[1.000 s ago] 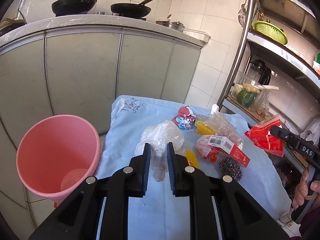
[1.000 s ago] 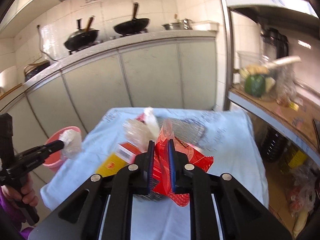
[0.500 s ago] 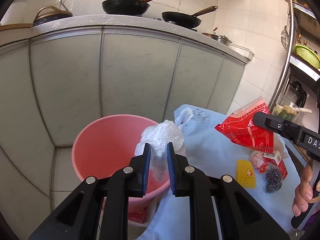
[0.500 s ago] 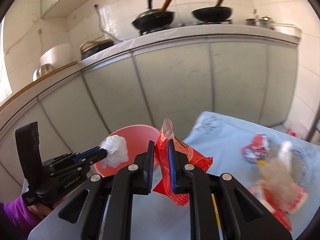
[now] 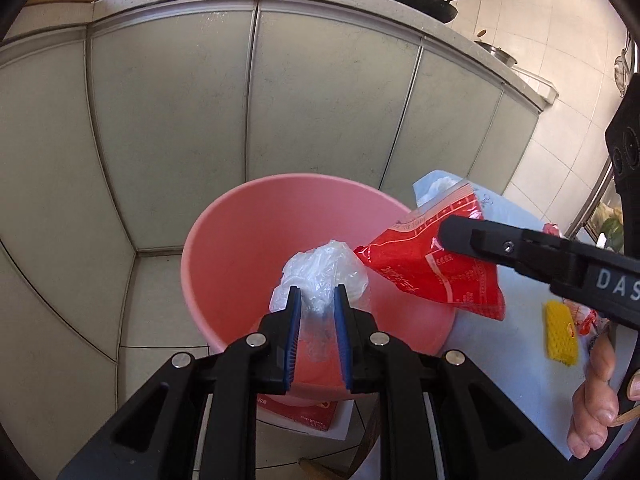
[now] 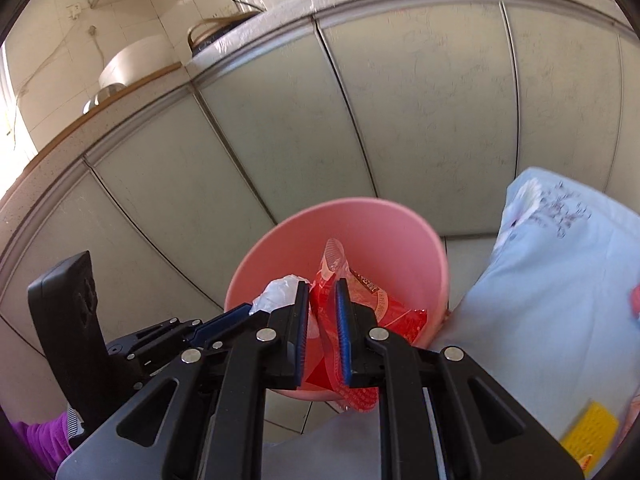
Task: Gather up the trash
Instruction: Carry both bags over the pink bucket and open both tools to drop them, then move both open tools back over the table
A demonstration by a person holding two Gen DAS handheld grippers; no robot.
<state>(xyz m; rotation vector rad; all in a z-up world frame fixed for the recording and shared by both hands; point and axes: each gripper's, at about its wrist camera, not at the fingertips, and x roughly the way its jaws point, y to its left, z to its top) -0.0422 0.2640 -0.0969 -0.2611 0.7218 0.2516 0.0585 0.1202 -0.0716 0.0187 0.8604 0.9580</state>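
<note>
- L gripper (image 5: 316,296) is pointing steeply down over the mouth of the pink bucket (image 5: 224,248), w/ its blue pads clamping a crumpled clear plastic bag (image 5: 320,272); the bag is bulging out past the fingertips and hanging above the bucket's inside.
- R gripper (image 6: 322,292) is also tilting down toward the same bucket (image 6: 400,216), jaws nearly together and pinching a red snack wrapper (image 6: 360,304); the wrapper's top edge is sticking up between the pads, and its lower part is hanging below the fingers over the bucket's near rim.
- From the left wrist view, the R gripper (image 5: 444,236) is reaching in from the right edge, carrying the wrapper (image 5: 432,264) across the bucket's right rim, just beside the plastic bag; whether the two are touching I can't tell.
- A hand (image 5: 596,408) is wrapping round the R gripper's handle at the lower right, fingers curling.
- From the right wrist view, the L gripper (image 6: 276,296) is coming in from the left w/ the bag (image 6: 280,288); a purple sleeve (image 6: 44,440) is showing at the lower left.
- Bucket is standing on the floor in front of pale cabinet doors (image 5: 328,92), just beside a table under a light blue cloth (image 6: 560,280).
- A yellow sponge (image 5: 560,332) is lying on the cloth, well apart from the bucket.
</note>
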